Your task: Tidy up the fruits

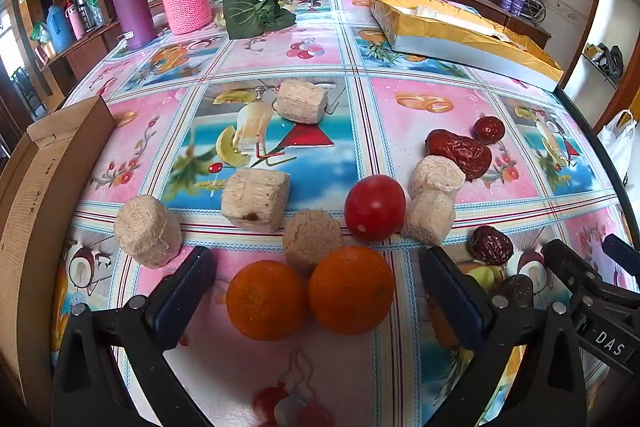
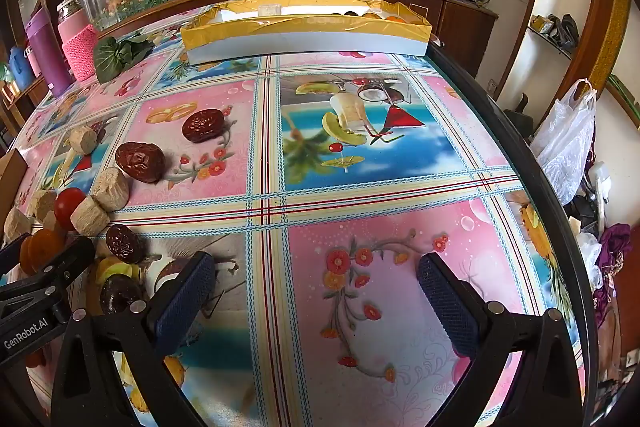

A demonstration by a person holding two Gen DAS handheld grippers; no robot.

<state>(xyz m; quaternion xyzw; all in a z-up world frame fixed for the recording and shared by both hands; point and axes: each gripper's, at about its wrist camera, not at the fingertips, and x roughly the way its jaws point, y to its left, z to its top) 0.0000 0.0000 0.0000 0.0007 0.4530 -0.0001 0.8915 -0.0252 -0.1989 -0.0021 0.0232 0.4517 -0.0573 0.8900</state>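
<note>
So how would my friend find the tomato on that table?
Start at the two oranges lying side by side at the near edge of the table. Look just behind the right one: the tomato sits there among pale beige chunks. It is the only smooth, shiny, bright red round thing; the dates nearby are dark and wrinkled.

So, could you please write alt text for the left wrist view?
The open left gripper hovers over two oranges on a fruit-patterned tablecloth, with a red tomato, dried dates and pale cylindrical snack pieces beyond.

Left claw [image 1: 316, 291] jaws spread wide, angled down. Right claw [image 2: 316, 291] likewise wide, empty, angled down.
</note>
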